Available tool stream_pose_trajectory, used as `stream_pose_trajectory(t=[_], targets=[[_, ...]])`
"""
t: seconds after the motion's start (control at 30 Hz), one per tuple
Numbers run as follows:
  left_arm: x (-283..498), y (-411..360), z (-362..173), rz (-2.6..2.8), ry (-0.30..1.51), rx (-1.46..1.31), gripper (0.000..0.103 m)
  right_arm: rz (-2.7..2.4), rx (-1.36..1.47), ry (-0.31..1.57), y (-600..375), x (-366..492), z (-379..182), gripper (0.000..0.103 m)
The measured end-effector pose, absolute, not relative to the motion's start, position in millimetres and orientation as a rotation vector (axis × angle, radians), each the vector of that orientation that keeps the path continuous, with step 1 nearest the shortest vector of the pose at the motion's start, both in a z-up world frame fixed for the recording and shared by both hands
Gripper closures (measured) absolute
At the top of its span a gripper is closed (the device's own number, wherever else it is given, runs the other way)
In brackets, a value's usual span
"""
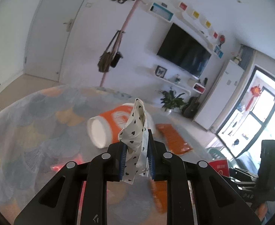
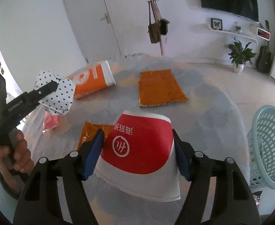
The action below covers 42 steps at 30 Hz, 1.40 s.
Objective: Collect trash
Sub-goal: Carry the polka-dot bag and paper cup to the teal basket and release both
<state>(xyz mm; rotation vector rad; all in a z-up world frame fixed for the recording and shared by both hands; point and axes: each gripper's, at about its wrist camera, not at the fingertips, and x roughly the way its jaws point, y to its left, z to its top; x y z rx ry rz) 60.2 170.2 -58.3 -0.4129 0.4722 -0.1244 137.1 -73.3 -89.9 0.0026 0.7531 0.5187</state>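
My left gripper (image 1: 136, 150) is shut on a crumpled white wrapper with black hearts (image 1: 135, 127) and holds it above the table. It also shows in the right wrist view (image 2: 59, 93), pinched by the left gripper (image 2: 49, 87). My right gripper (image 2: 138, 146) is shut on a red and white paper cup (image 2: 139, 150), held above the table. An orange and white paper cup (image 1: 109, 125) lies on its side on the table; it also shows in the right wrist view (image 2: 92, 79).
The round table (image 2: 203, 93) has a grey and orange patterned cloth. On it lie an orange foil packet (image 2: 161, 87), a second orange packet (image 2: 89, 133) and a pink wrapper (image 2: 51, 121). A light blue mesh basket (image 2: 269, 146) stands at the table's right.
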Motion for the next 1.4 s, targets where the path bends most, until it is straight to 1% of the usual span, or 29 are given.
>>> stream_pose_trajectory(t=[0.13,0.27,0.5,0.67,0.87,1.17,1.4], targets=[[53.4,149.2,-41.2,-0.217,0.442,-0.422,0.085,0.483,0.02,0.702,-98.0,132.6,-70.3,0.037],[55.0,109.9,-22.3,-0.297,0.425,-0.378,0.085,0.418,0.037,0.647,-129.7,132.9,-53.0,0.037],[83.5,31.4,-7.6,-0.42,0.443,-0.316,0.085,0.266,0.073,0.571,-200.9,134.6,-31.2,0.037],[109.4,-28.8,-5.8,-0.504,0.475,-0.264,0.085,0.171,0.128,0.562,-257.2,138.5,-28.8,0.037],[137.7,-88.9,-16.8,-0.608,0.539,-0.212,0.085,0.081,0.221,0.597,-311.6,151.5,-46.8,0.037],[180.2,-162.5,-54.6,-0.698,0.666,-0.166,0.085,-0.068,0.312,0.703,-367.2,174.2,-99.2,0.037],[202.9,-198.5,-79.3,-0.715,0.739,-0.13,0.083,-0.129,0.37,0.765,-398.9,184.6,-126.6,0.037]])
